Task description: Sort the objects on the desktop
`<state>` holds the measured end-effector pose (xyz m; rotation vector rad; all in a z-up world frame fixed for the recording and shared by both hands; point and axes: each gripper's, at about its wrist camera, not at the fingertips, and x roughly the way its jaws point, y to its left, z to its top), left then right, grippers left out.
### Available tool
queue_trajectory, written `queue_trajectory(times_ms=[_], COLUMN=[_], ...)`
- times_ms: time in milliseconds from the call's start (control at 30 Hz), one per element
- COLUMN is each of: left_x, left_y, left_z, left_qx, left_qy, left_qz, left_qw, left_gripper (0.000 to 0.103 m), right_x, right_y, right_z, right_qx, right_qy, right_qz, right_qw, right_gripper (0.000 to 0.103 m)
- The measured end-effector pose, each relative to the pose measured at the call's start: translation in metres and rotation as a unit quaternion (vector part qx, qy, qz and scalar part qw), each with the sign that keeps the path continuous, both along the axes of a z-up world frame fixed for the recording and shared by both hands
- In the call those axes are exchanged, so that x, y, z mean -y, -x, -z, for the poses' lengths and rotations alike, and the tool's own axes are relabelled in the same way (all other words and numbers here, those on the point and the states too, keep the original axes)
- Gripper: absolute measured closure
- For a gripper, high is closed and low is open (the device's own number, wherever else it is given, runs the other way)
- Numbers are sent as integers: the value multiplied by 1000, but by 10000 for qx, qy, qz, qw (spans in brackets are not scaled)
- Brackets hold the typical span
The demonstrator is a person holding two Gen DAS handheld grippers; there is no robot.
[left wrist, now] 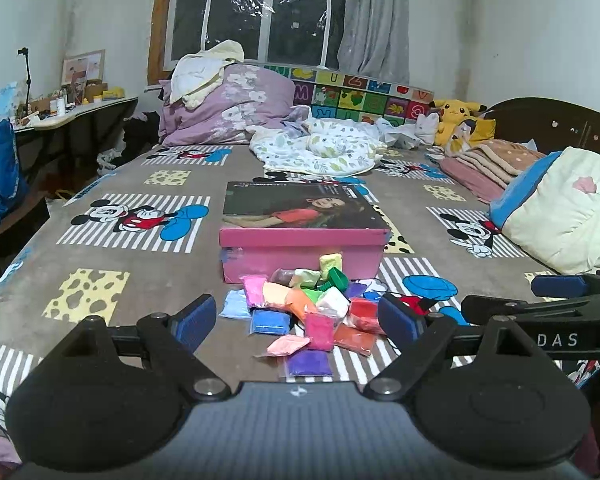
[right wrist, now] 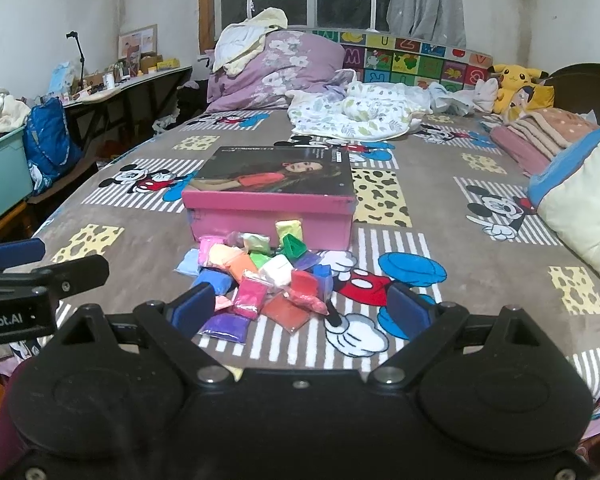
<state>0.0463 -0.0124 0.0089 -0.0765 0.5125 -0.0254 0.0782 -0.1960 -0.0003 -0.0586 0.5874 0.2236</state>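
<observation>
A pile of several small coloured clay packets [left wrist: 312, 312] lies on the Mickey Mouse bedspread, with a green plastic piece [left wrist: 336, 278] among them. Behind the pile stands a closed pink box [left wrist: 300, 256] with a photo lid. The pile [right wrist: 268, 280] and the box [right wrist: 272, 216] also show in the right wrist view. My left gripper [left wrist: 296, 320] is open and empty, just short of the pile. My right gripper [right wrist: 300, 308] is open and empty, its left finger near the purple packet [right wrist: 226, 326]. Each gripper shows at the edge of the other's view.
Folded bedding and pillows [left wrist: 560, 208] lie at the right. A floral quilt [left wrist: 320, 148] and a purple duvet [left wrist: 228, 108] lie at the far end. A cluttered desk [right wrist: 112, 84] and a blue bag [right wrist: 48, 136] stand left of the bed.
</observation>
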Motion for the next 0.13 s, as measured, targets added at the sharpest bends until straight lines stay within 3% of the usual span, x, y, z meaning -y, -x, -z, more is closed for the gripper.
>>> queue_trajectory(times_ms=[133], left_x=[1], left_y=[0], left_z=[1], left_qx=[26], left_qy=[-47], left_qz=[-50], left_qw=[10000], left_gripper=[15], right_x=[-1], right_y=[-2], right_z=[2], right_qx=[-34], right_qy=[-6], right_qz=[1], right_qw=[10000], right_gripper=[10])
